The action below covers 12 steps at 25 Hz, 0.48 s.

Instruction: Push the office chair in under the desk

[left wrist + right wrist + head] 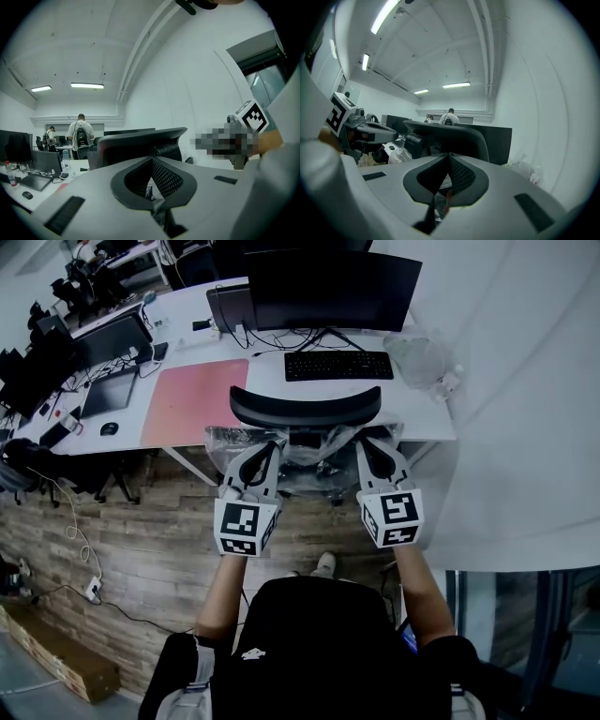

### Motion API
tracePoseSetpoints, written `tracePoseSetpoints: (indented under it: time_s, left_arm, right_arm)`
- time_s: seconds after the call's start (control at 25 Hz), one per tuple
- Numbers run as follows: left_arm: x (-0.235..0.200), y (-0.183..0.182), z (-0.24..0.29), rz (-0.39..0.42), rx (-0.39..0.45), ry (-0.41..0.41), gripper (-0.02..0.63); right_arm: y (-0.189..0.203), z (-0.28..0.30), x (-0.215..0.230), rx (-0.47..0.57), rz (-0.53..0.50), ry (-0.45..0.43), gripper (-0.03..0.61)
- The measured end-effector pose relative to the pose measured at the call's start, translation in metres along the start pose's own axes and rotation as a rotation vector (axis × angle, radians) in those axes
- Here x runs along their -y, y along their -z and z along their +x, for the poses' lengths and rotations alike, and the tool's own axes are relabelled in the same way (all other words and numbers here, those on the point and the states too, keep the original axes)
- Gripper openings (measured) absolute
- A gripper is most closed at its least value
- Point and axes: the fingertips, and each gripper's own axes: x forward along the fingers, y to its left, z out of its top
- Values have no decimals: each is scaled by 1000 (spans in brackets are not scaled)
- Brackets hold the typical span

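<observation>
Currently my left claw (270, 450) and right claw (367, 444), both closed empty, face the office chair (305, 407); likely rolls easily from its stiff back

Head cam: high up, faces fwd & steeply down over the wearer's torso. Takes in desk (412, 413), office chair (306, 407) and both tongs from behind, mid range.

Left gripper view: cam sits low right behind left tongs (269, 448), looks along them, tilted up, so lots of ceiling (93, 42). Chair top v. near.

Right gripper view: same setup behind right tongs (368, 442).

Shared: all 3 see chair top + monitor (333, 287). Left gripper view catches the other gripper at its right edge, right gripper view at its left. Both also reach the far office w/ a standing person (80, 133).
</observation>
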Motion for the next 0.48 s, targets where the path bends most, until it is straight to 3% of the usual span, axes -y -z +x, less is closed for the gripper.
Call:
tracePoseSetpoints:
  time_s: [0.48]
  left_arm:
    - [-4, 2, 3, 14, -3, -13, 14]
  right_arm:
    - [-1, 4, 0, 1, -13, 0, 23]
